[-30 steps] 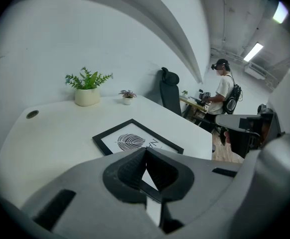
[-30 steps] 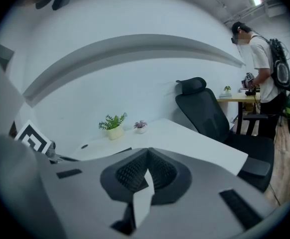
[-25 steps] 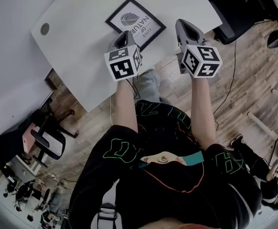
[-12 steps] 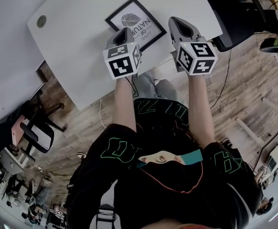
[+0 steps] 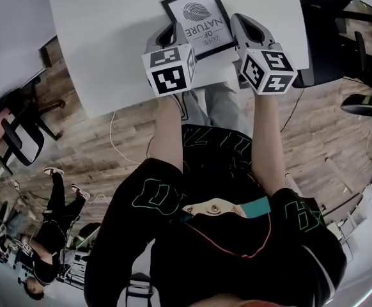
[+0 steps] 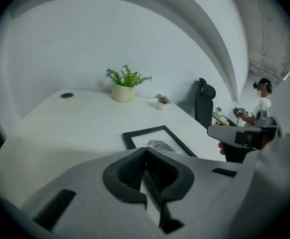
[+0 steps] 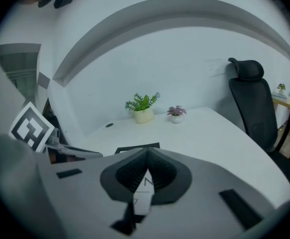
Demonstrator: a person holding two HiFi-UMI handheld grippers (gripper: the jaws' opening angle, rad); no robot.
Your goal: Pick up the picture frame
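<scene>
The picture frame, black-edged with a leaf print and lettering, lies flat on the white table. My left gripper hovers at the frame's near left corner, jaws shut and empty. My right gripper hovers at its near right edge, also shut with nothing in it. In the left gripper view the frame lies just beyond the closed tips. In the right gripper view only the frame's far edge and a strip of print show past the closed tips.
At the table's far side a potted green plant and a small pot stand by the wall. A black office chair is at the right end. A cable hole is far left. A person stands beyond.
Both grippers have come closer to the frame and now flank its near end; the right one moved more. Their jaws stayed shut.
</scene>
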